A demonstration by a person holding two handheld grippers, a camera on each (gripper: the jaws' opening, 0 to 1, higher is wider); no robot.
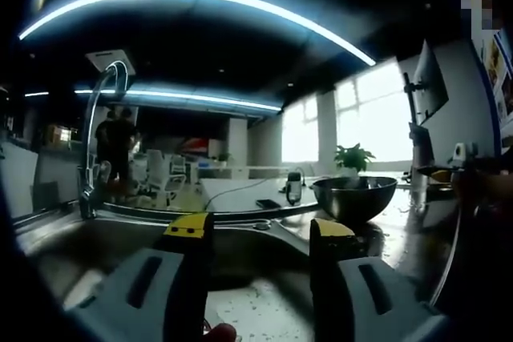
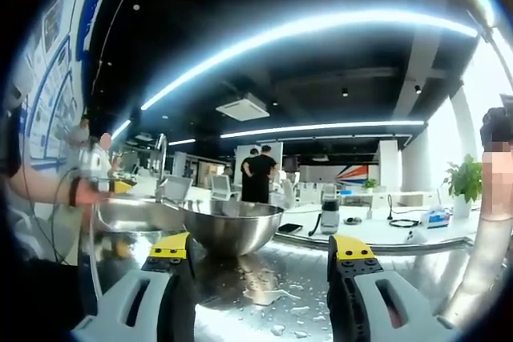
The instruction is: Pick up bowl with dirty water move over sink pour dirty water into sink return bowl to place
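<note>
A: Where's the bowl (image 2: 230, 227)?

B: Sitting on the wet steel surface (image 2: 280, 278), beside the sink (image 1: 120, 238). In the right gripper view it's dead ahead, just past the left jaw tip. In the left gripper view it's off to the right, near the sink's edge.

A: Anyone holding it?

B: No. The right gripper (image 2: 260, 258) has its jaws spread wide with nothing between them, and so does the left gripper (image 1: 260, 234) (it's pointing over the sink basin, faucet (image 1: 100, 130) to its left).

A: So progress?

B: Can't tell whether there's water in the bowl, the rim hides the inside. Droplets are all over the surface near it. The bowl stands upright on the surface, not over the sink. My read: either nothing's begun, so pick-up, carry, pour and return are all left, or it's already back in place. These frames don't settle which.

A: Background?

B: People standing far off in an office, and a plant (image 1: 353, 158) by the window.
</note>
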